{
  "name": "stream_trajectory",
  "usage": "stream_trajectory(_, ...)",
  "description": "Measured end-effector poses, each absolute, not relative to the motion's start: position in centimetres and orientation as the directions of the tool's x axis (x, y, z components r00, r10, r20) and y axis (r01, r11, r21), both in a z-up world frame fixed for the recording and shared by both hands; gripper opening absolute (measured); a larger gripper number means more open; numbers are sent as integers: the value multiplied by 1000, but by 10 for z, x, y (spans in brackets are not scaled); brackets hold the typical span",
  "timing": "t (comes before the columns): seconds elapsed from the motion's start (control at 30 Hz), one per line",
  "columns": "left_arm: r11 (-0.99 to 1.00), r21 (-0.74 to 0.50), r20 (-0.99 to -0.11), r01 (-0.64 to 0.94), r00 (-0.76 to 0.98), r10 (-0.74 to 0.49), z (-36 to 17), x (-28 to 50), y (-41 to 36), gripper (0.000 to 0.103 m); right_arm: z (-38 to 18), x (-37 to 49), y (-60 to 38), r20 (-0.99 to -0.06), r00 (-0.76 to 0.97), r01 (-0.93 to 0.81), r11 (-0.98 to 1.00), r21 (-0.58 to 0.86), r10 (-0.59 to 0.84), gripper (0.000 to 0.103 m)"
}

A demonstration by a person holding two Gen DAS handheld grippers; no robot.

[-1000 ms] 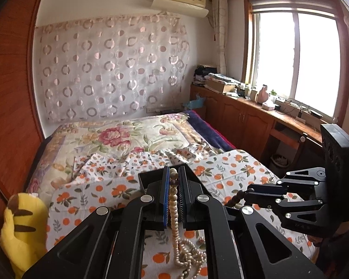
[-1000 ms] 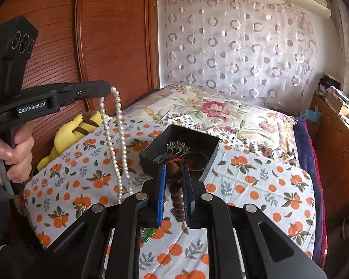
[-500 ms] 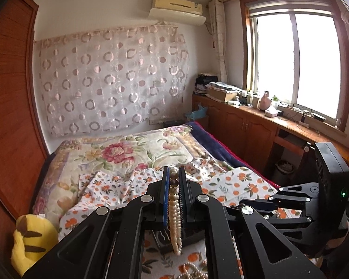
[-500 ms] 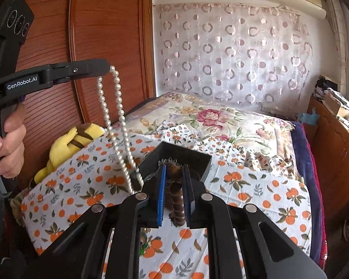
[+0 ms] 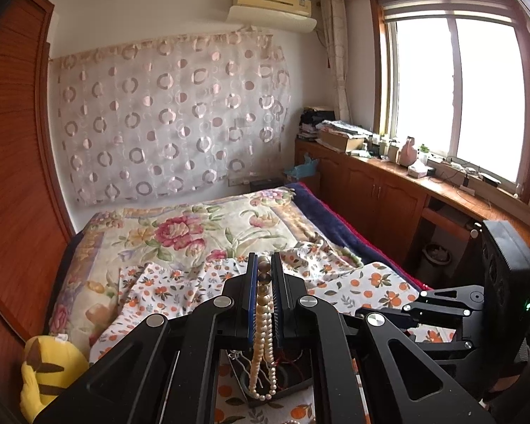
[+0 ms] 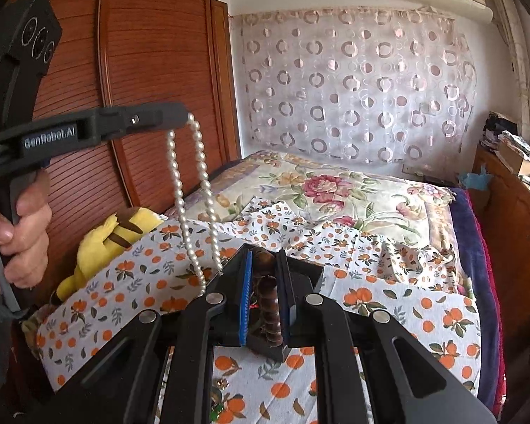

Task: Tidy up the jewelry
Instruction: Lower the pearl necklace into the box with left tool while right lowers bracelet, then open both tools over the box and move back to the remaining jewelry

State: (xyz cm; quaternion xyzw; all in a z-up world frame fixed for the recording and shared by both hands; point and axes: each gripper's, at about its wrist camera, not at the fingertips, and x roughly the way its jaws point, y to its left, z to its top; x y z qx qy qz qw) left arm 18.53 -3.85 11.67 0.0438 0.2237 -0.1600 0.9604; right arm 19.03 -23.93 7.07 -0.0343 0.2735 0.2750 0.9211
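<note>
Bed (image 6: 470,219): floral quilt (image 5: 208,226); orange-print sheet (image 6: 388,304) laid over it, carrying black jewelry box (image 5: 293,387). Yellow plush toy (image 6: 113,233) at wardrobe side.

The left gripper (image 5: 264,275) points forward and tilted downward, its jaws pinched nearly together. The right gripper (image 6: 265,265) points the same way, jaws narrowly parted around what they clamp. A hand (image 6: 16,233) grips the left gripper's handle, fingers curled.
</note>
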Motion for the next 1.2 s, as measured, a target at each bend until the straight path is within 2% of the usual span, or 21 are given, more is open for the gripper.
stream_trajectory(0.23,948,13,-461,317,843,-275,104,197,-39,7,56,205,-231,-547,681,-520,848,106,486,15)
stream_trajectory(0.5,951,8,-522,309,813,-259,72,204,-35,7,24,219,-222,-607,655,-500,860,100,451,15)
stream_trajectory(0.73,947,9,-572,321,778,-258,44,200,-32,8,12,219,-221,-623,649,-493,865,93,437,17)
stream_trajectory(0.9,944,14,-582,330,770,-261,31,186,-27,16,12,207,-223,-610,667,-492,868,71,428,20)
stream_trajectory(1.2,936,13,-634,353,727,-265,-7,153,-14,18,-8,159,-235,-632,643,-513,856,66,434,20)
